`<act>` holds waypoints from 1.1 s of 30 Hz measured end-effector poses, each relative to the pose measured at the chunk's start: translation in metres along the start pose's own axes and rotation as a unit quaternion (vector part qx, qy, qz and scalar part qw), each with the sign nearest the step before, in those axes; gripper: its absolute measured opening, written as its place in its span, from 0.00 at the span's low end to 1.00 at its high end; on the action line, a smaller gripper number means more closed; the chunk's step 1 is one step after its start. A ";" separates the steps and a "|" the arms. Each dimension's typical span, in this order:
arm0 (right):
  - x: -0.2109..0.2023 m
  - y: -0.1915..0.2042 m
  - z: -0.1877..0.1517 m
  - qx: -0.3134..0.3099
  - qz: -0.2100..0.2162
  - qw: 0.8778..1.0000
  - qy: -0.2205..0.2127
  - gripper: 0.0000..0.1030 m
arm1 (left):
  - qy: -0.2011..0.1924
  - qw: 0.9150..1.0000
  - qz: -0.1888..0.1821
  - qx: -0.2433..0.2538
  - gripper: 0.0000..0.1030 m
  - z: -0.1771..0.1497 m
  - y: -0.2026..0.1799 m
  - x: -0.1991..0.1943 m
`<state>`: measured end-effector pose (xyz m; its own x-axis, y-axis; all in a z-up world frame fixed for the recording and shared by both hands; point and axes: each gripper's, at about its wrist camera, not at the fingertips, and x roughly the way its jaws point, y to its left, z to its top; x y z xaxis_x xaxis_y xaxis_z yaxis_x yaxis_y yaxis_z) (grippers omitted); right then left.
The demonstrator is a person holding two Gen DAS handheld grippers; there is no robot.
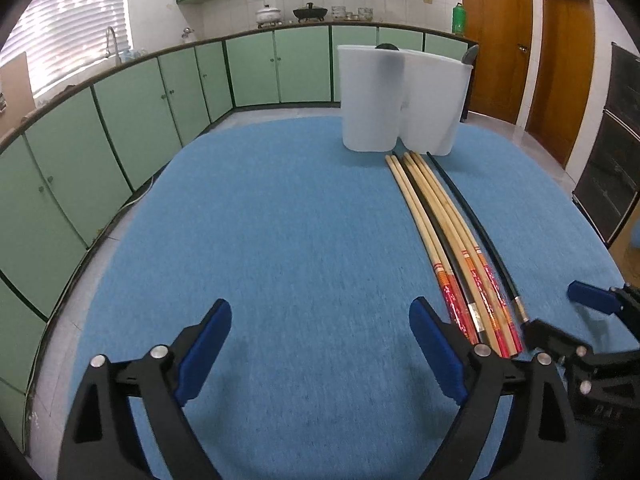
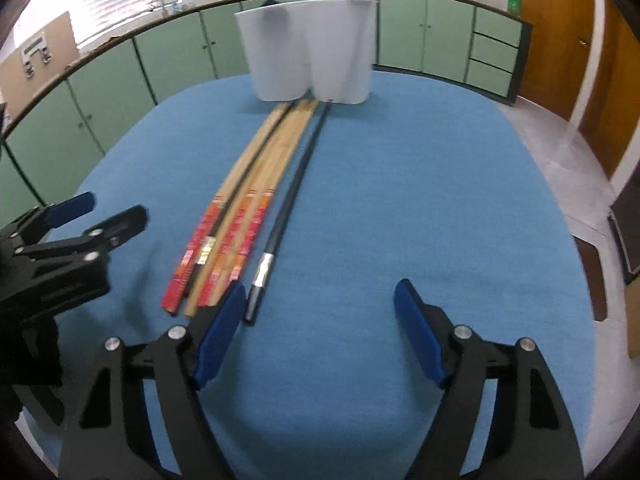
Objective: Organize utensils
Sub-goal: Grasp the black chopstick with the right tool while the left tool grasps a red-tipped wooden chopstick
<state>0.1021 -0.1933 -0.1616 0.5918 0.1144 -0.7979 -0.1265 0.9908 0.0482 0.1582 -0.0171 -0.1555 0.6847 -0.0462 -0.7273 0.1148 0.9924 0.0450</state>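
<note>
Several chopsticks lie side by side on the blue table mat: wooden ones with red-orange printed ends and black ones. They also show in the right wrist view, with one black chopstick apart at their right. Their tips point at a white two-lobed utensil holder, which also shows in the right wrist view, with dark utensil ends sticking out. My left gripper is open and empty, left of the chopsticks' near ends. My right gripper is open and empty, its left finger beside the black chopstick's end.
Green kitchen cabinets curve around behind the table. Wooden doors stand at the far right. A dark oven is at the right. Each gripper shows at the edge of the other's view.
</note>
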 end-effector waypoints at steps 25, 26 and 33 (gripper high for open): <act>-0.007 -0.017 -0.004 0.043 0.045 0.998 -0.008 0.06 | 0.022 0.997 -0.064 0.030 0.89 -0.007 -0.033 -0.010; -0.007 -0.018 -0.005 0.044 0.047 0.998 -0.008 0.06 | 0.025 0.997 -0.064 0.035 0.89 -0.007 -0.036 -0.008; -0.006 -0.019 -0.005 0.048 0.052 0.997 -0.008 0.06 | 0.051 0.996 -0.058 0.033 0.90 -0.008 -0.033 0.002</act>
<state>0.0972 -0.2130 -0.1610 0.5918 0.2169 -0.7764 -0.1112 0.9759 0.1879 0.1504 -0.0493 -0.1639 0.5885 -0.1449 -0.7954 0.2389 0.9710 -0.0001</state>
